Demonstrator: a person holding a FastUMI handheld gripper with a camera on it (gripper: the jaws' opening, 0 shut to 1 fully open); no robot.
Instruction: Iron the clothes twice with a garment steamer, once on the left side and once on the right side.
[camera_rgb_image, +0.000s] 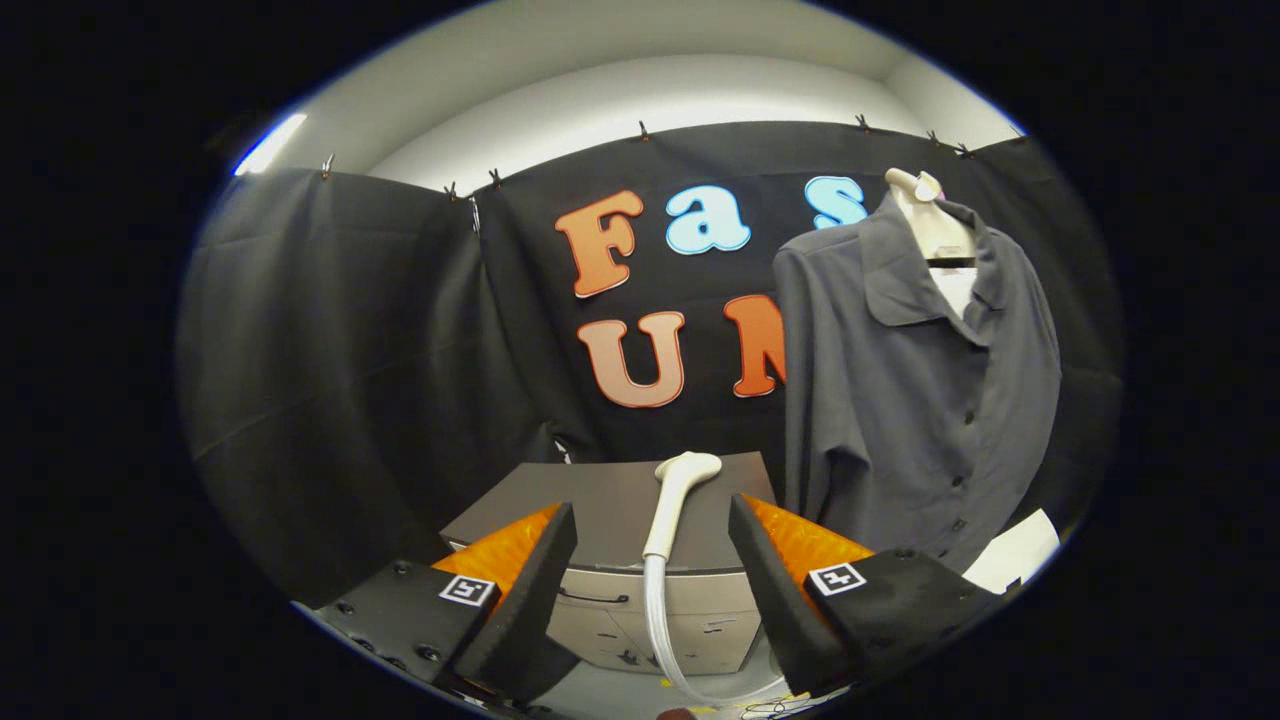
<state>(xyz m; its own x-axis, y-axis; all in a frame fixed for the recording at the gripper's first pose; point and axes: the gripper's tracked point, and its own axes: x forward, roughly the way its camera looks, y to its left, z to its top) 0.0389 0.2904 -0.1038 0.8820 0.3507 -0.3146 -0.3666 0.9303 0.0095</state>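
Note:
A dark grey button-up shirt (915, 400) hangs on a pale mannequin torso (930, 225) to the right, beyond my fingers. A white garment steamer head (675, 495) lies on the dark top of a low cabinet (600, 495), its pale hose (655, 625) running down toward me. My gripper (652, 520) is open, its two fingers wide apart, and the steamer handle lies in the gap just ahead of them, touching neither finger.
The cabinet has a light front with a drawer handle (590, 597). Black cloth walls close the booth behind and to the left. A white sheet (1015, 553) lies low at the right, below the shirt's hem.

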